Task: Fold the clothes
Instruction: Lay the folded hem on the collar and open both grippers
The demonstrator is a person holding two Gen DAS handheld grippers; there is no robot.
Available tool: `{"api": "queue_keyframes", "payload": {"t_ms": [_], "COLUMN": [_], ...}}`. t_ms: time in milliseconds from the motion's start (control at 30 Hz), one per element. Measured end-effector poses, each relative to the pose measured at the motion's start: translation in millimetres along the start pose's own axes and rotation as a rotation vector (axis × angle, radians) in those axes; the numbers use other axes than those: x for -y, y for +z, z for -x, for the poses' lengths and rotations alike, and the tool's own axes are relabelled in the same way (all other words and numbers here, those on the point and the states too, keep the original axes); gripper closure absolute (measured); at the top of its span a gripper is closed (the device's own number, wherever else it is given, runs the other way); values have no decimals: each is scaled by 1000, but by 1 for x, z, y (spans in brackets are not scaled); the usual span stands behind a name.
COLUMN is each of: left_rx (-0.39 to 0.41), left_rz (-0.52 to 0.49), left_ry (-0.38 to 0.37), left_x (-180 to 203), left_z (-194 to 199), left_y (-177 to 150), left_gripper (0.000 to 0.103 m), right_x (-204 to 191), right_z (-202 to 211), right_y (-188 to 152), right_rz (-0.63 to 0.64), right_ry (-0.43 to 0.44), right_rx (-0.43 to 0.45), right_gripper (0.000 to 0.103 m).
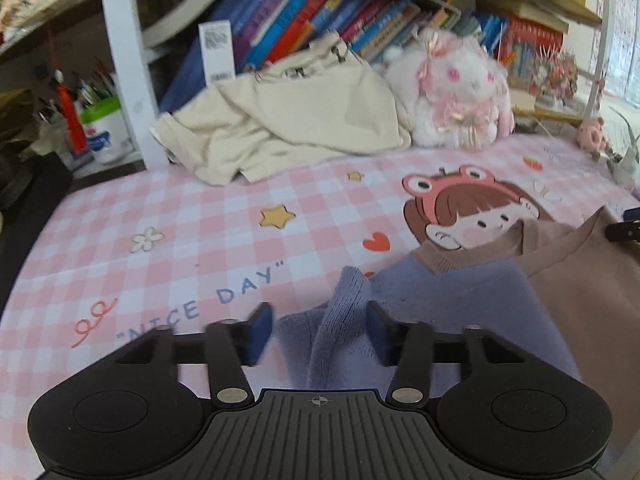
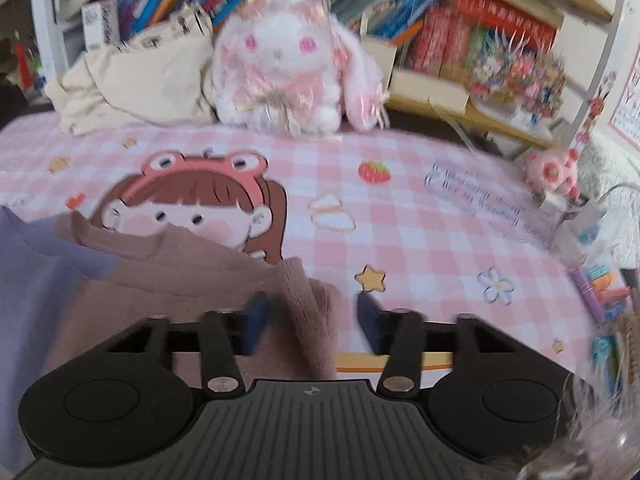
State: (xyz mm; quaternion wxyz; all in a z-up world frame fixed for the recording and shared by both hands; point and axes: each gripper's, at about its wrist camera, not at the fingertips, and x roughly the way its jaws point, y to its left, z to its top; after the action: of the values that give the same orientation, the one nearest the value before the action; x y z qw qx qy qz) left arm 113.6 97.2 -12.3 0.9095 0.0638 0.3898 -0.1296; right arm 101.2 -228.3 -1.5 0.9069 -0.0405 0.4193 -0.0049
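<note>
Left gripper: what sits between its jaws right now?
A raised ridge of the lavender sweater stands between the open jaws of the left gripper, shown in the left wrist view.

Right gripper (image 2: 310,322) jaws apart, a raised fold of the brown sweater (image 2: 308,312) between them, not pinched. Sweater's left part is lilac. It lies on a pink checked cloth (image 2: 420,240). Plush rabbit (image 2: 288,68) and cream garment (image 2: 132,80) at far edge, books (image 2: 480,32) behind. Frame blurred.
</note>
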Motion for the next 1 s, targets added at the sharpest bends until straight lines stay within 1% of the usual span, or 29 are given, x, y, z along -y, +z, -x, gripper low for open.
{"api": "queue_keyframes", "payload": {"t_ms": [33,67,133,167,200,233,300,333,367,433,467,500,533,600,633,667,700,733,767,800,833,900,967,1000], "left_rx": [-5,17,94,108,105,83,14,1,8,8,10,16,29,71,93,115,136,158,175,190,199,208,213,213], "left_rz": [2,22,97,139,175,200,228,237,246,246,243,239,243,253,257,261,265,269,272,274,281,305,330,340], "left_ry": [-7,-19,-51,-61,-68,-65,-39,-31,-31,-28,-16,4,18,27,31,34,38,41,47,54,60,70,83,94], "left_x": [-1,-3,-14,-20,-26,-30,-36,-38,-41,-42,-43,-43,-44,-40,-37,-34,-32,-29,-24,-16,-8,11,33,43], "left_z": [-2,4,25,29,29,21,-2,-10,-12,-10,-9,-6,-3,13,22,31,40,49,58,68,77,93,106,110], "left_y": [1,2,3,3,2,1,-5,-8,-10,-9,-9,-8,-7,-6,-5,-5,-4,-4,-6,-10,-14,-25,-36,-40], "left_gripper": [103,102,102,102,102,102,103,103,103,103,100,100,99,98,93,85,79,67,62,56,50,43,25,22], "right_x": [4,7,19,24,27,27,28,27,28,31,32,33,34,36,37,38,39,39,40,41,42,44,46,47], "right_z": [-2,-3,20,29,31,21,1,-14,-27,-30,-29,-28,-25,-16,-11,-5,2,8,15,21,27,40,53,60], "right_y": [1,2,5,6,7,8,8,6,3,2,3,4,5,5,5,0,-5,-10,-15,-20,-25,-36,-46,-51], "right_rz": [-33,-66,-175,-213,-232,-227,-215,-203,-199,-228,-239,-249,-248,-241,-240,-230,-221,-212,-202,-193,-183,-164,-145,-136], "right_ry": [17,33,67,77,76,74,70,61,74,95,102,109,118,103,91,95,100,104,108,112,116,125,133,137], "right_rx": [-5,-10,87,123,131,104,49,15,-8,12,7,2,3,20,33,40,47,54,62,69,76,90,105,112], "right_gripper": [97,97,97,97,97,97,97,97,97,96,95,90,79,62,60,58,49,37,32,29,29,26,25,23]}}
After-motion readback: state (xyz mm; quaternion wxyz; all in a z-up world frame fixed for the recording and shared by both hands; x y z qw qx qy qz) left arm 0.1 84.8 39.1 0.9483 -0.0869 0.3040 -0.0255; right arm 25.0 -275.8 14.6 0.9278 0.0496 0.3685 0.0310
